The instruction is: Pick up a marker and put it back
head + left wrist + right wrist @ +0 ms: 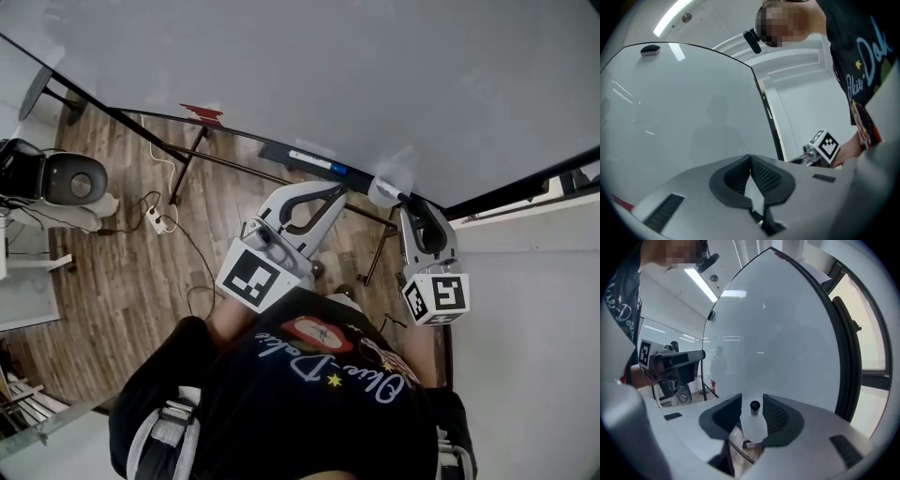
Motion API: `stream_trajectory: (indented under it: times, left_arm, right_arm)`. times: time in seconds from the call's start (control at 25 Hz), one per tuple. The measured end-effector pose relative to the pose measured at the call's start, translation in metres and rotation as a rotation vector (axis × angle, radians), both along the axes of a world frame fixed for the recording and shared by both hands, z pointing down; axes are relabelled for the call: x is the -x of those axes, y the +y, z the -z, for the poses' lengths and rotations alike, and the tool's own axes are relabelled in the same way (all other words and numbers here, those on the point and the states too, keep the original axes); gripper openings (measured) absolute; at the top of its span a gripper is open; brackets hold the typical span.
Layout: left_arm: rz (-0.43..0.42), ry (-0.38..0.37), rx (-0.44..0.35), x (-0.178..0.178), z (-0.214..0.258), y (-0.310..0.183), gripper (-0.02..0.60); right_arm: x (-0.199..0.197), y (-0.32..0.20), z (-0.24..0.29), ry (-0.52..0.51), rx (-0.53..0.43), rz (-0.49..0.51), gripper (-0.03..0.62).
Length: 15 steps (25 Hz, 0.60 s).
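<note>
A white marker [754, 420] with a black end [754, 406] stands between the jaws of my right gripper [753, 411], seen end on, with a gap on each side; the pads do not press on it. In the head view that marker [383, 191] is at the lower edge of the whiteboard [309, 66], just ahead of the right gripper [406, 201]. My left gripper [334, 191] hangs just left of it, below the board's tray [281, 156]; its jaws [750, 161] meet at the tips with nothing between them. Another marker [317, 161], white with a blue cap, lies on the tray.
A red object [202, 113] sits at the board's lower edge further left, and a small black piece [650, 49] sticks to the board. Below are the stand's legs [187, 164], a wooden floor with a power strip [159, 222] and cable, and a dark chair [70, 178] at left.
</note>
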<state>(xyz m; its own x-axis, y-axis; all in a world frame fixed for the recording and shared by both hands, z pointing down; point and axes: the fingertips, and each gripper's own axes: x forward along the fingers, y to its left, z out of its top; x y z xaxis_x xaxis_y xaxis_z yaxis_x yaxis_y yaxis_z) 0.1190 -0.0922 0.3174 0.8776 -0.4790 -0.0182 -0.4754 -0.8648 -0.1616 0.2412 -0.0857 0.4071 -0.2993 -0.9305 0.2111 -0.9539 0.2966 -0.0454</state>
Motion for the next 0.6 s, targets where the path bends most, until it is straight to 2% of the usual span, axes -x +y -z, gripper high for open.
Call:
stream_trajectory:
  times: [0.16,0.6]
  left_arm:
    - [0.022,-0.021,0.003,0.005,-0.002,-0.001,0.005]
    - [0.076,-0.020,0.002,0.019,0.002,-0.007,0.004]
  right_arm:
    - [0.000,-0.004,-0.008,0.004,0.021,0.004,0.124]
    - [0.000,-0.014,-0.023,-0.014,0.037,-0.003,0.124]
